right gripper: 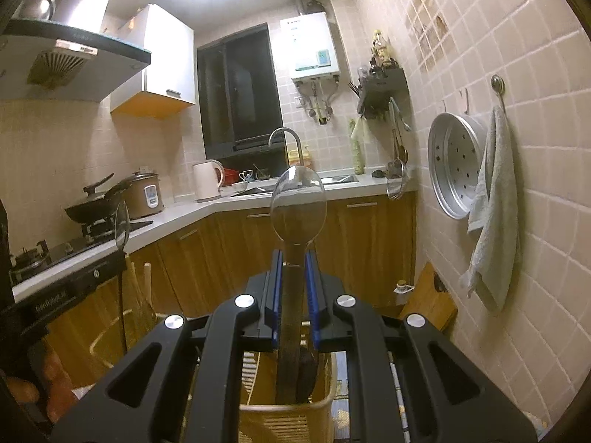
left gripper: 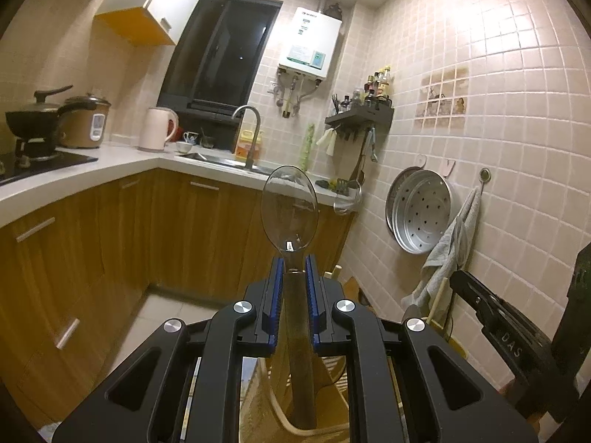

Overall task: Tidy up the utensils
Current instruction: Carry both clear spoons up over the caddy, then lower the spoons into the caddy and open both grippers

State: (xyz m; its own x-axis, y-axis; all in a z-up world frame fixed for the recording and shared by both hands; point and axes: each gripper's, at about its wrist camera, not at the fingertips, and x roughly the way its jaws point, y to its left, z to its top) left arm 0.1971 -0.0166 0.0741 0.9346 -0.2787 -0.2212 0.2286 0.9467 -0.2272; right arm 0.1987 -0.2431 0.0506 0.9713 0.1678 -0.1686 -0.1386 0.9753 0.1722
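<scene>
My left gripper (left gripper: 294, 264) is shut on the dark handle of a clear plastic spoon (left gripper: 289, 208), bowl pointing up and away. My right gripper (right gripper: 293, 258) is shut on a second clear plastic spoon (right gripper: 298, 208), held the same way. Both handles reach down toward a beige slatted utensil holder (right gripper: 284, 411), also seen in the left wrist view (left gripper: 295, 433). The right gripper's black body (left gripper: 517, 336) shows at the right of the left wrist view. The left gripper (right gripper: 70, 288) with its spoon's bowl (right gripper: 121, 225) shows at the left of the right wrist view.
A white counter (left gripper: 122, 162) with a sink (left gripper: 236, 162), kettle (left gripper: 157, 129), rice cooker (left gripper: 86, 122) and pan on the stove runs along wooden cabinets (left gripper: 177, 221). A steamer tray (right gripper: 456, 164) and towel (right gripper: 493, 214) hang on the tiled right wall. A wooden board (right gripper: 428, 299) leans below.
</scene>
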